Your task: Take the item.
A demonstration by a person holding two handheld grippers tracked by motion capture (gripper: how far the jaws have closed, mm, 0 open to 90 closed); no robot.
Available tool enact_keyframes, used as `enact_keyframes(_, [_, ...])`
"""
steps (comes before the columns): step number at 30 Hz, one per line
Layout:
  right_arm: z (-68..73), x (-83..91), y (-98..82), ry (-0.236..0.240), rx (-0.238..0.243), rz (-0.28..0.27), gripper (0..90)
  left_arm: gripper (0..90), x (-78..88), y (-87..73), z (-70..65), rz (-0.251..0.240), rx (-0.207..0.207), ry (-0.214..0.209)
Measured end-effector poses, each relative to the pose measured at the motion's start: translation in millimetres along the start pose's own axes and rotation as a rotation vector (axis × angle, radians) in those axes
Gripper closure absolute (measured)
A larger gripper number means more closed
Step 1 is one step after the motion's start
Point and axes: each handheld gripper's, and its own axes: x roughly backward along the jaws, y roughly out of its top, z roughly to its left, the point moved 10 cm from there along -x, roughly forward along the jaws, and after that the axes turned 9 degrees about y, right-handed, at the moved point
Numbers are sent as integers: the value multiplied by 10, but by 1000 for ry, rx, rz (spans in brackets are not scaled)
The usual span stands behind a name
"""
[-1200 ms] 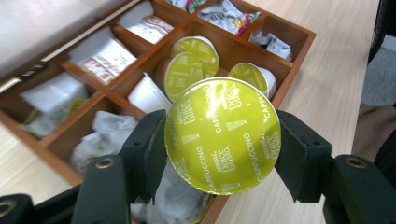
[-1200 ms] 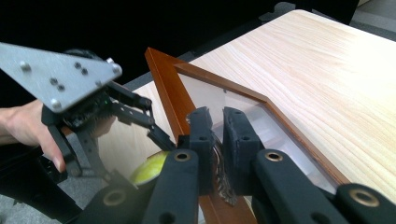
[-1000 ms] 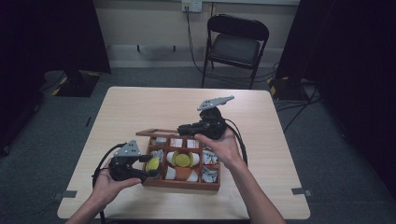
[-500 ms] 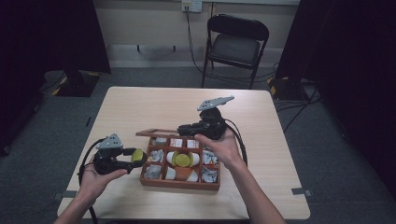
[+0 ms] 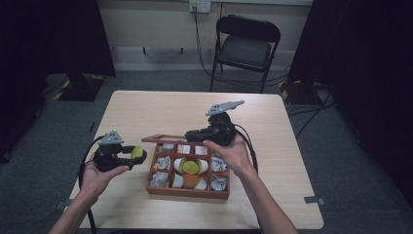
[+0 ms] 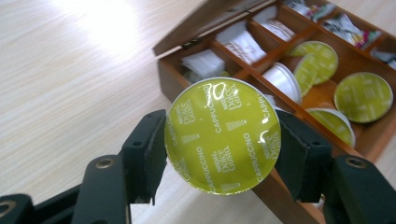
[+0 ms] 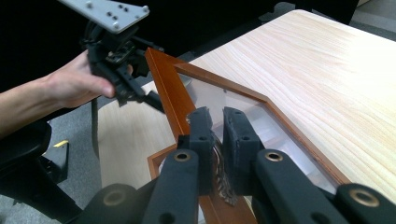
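A round capsule with a yellow-green foil top is clamped between the jaws of my left gripper. In the high view that left gripper holds the capsule over the table, just left of the wooden compartment box. My right gripper is at the box's back edge, shut on the raised glass-paned lid. In the right gripper view the gripper pinches the lid's wooden frame, with the left gripper beyond it.
The box holds more green-topped capsules, white capsules and wrapped sachets. The light wooden table has bare room at the back and left. A black folding chair stands behind the table, with cables on the floor.
My left gripper has carried the capsule left, from the box's left edge out over the bare table. The right gripper and the lid have stayed put.
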Motion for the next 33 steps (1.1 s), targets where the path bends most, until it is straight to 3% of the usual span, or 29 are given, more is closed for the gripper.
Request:
enact_keyframes(1, [0, 0, -1, 0, 1, 1, 826, 396, -35, -10, 62, 15, -6, 11])
enact_keyframes(7, [-1, 0, 0, 0, 0, 0, 826, 396, -131, 4, 171, 5, 10, 20])
enact_keyframes(10, [0, 0, -1, 1, -1, 0, 826, 396, -221, -40, 199, 25, 1, 24])
enact_keyframes(14, [0, 1, -2, 1, -1, 0, 826, 396, -281, -85, 183, 31, 15, 15])
enact_keyframes(17, [1, 0, -3, 1, -1, 0, 826, 395, -340, -151, 143, 34, 24, -14])
enact_keyframes(19, [1, -1, -5, 1, 0, 1, 826, 395, -378, -211, 149, 61, 0, -2])
enact_keyframes(21, [3, -2, -7, 0, 1, 0, 826, 395, -426, -260, 194, 72, 23, 4])
enact_keyframes(28, [6, -3, -11, 2, 0, 0, 826, 395, -531, -390, 230, 103, 33, -3])
enact_keyframes(33, [6, -3, -14, 1, -2, 1, 826, 394, -589, -437, 225, 124, 1, 21])
